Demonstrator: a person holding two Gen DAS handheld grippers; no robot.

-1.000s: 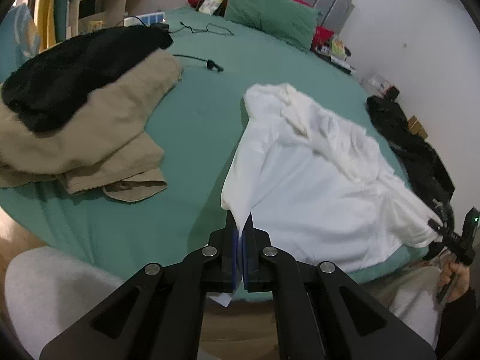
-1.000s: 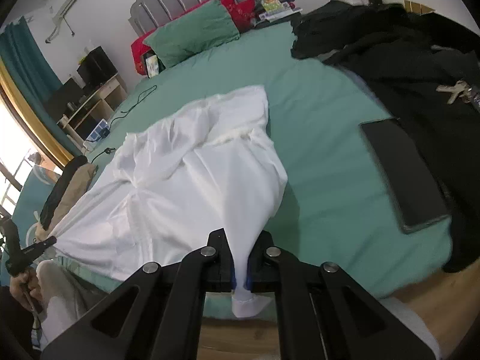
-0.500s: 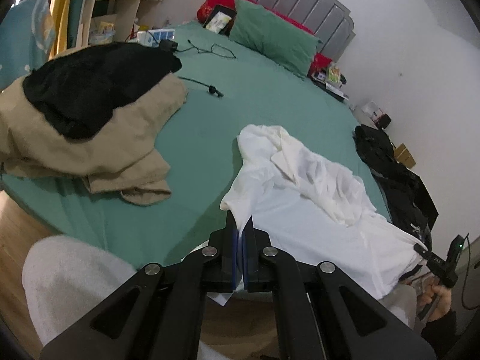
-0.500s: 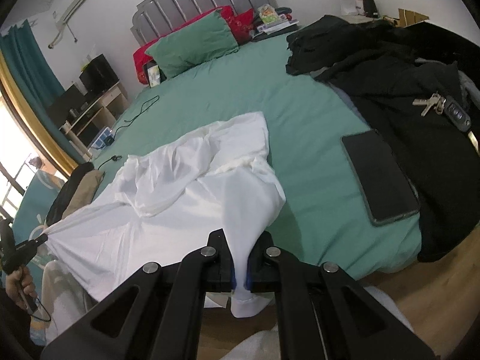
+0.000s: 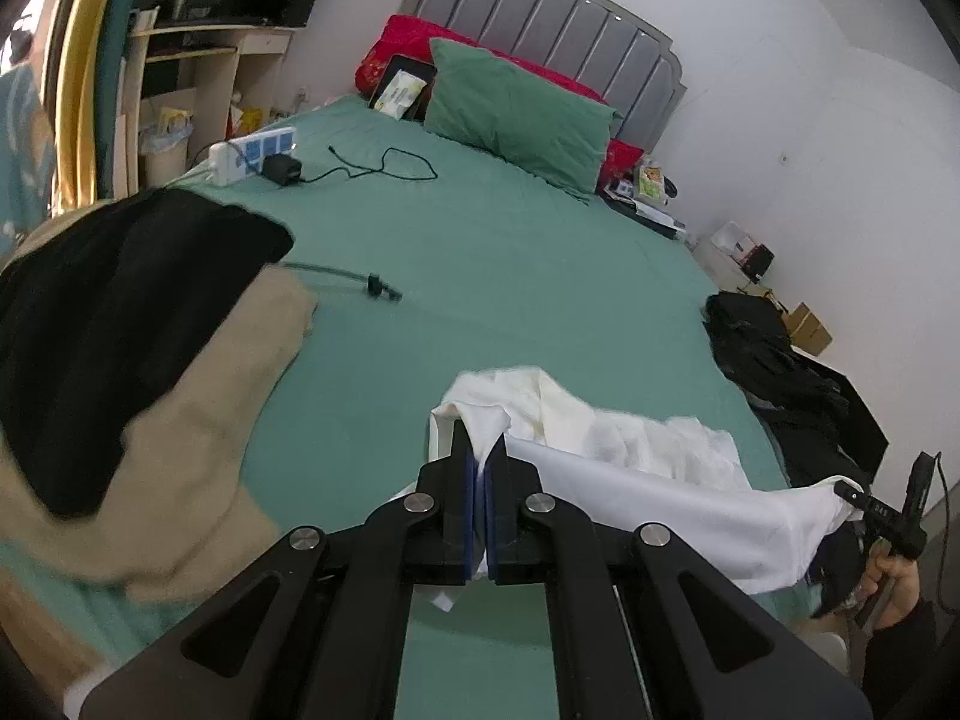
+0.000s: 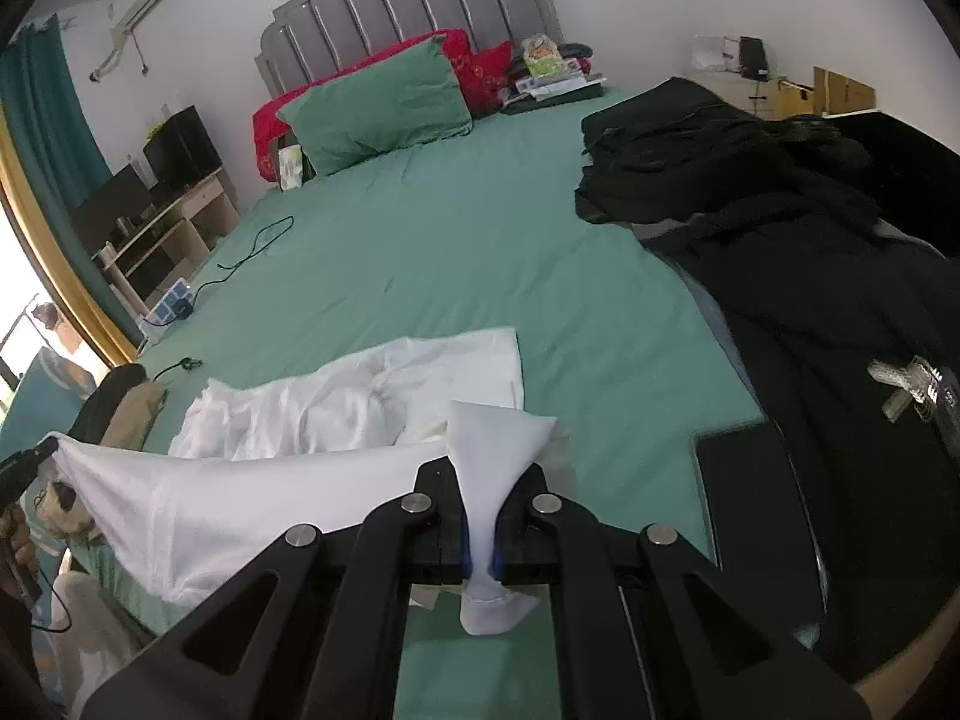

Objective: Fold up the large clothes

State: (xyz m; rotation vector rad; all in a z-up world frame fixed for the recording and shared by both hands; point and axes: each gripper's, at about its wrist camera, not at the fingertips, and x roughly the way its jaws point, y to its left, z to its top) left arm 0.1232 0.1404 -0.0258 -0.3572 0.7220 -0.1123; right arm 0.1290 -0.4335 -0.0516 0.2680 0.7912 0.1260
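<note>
Stretching between the two grippers, the white garment (image 5: 648, 498) hangs as a taut band above the near edge of the bed (image 5: 516, 276), while its far part lies crumpled on the green sheet near the middle. The cloth is plain white and smooth where pulled tight; the collar end is bunched into folds. The left gripper (image 5: 478, 468) has its fingers (image 5: 462, 498) pressed together on one corner of the garment, with a small tab of cloth hanging below them. The right gripper (image 6: 480, 516) is likewise clamped shut on the other corner, the cloth fanning out above its fingers (image 6: 447, 516) and a short tail dropping beneath. Both grippers point forward and downward over the bed's foot. In the left view, the person's right hand (image 5: 894, 576) shows at the far right holding its gripper's handle. A tan and black clothes pile (image 5: 120, 372) lies to the left; black clothes (image 6: 810, 276) lie to the right.
</note>
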